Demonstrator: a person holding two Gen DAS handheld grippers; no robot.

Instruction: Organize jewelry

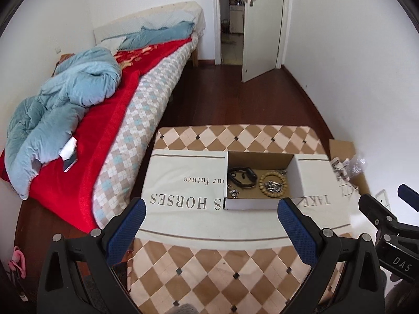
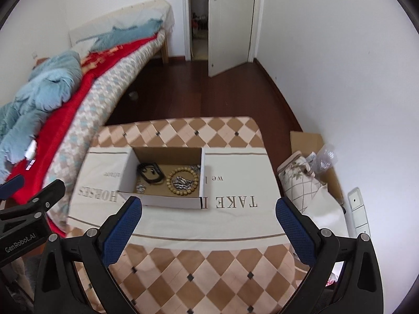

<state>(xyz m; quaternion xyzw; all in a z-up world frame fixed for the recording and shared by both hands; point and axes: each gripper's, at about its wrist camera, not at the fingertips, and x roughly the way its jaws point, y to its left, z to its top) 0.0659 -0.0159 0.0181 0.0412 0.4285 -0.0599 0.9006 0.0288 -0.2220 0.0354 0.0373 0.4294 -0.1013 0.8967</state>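
Both my grippers are spread wide and empty: ahead of my left gripper [image 1: 210, 210], just beyond its fingertips, sits the open cardboard box [image 1: 251, 204], which lies ahead and left of my right gripper [image 2: 208, 210]. Its long axis runs across my view. Inside, the black band [image 1: 242, 177] lies left of the bead bracelet [image 1: 273, 184], silver chains [image 1: 273, 185] heaped within the ring.

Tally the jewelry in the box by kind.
In the box:
Black band: 1
Bead bracelet: 1
Silver chain pieces: 2 clearly seen, one inside the bracelet, one at the front left corner; a third may sit by the right wall.
Total: 4 sure.
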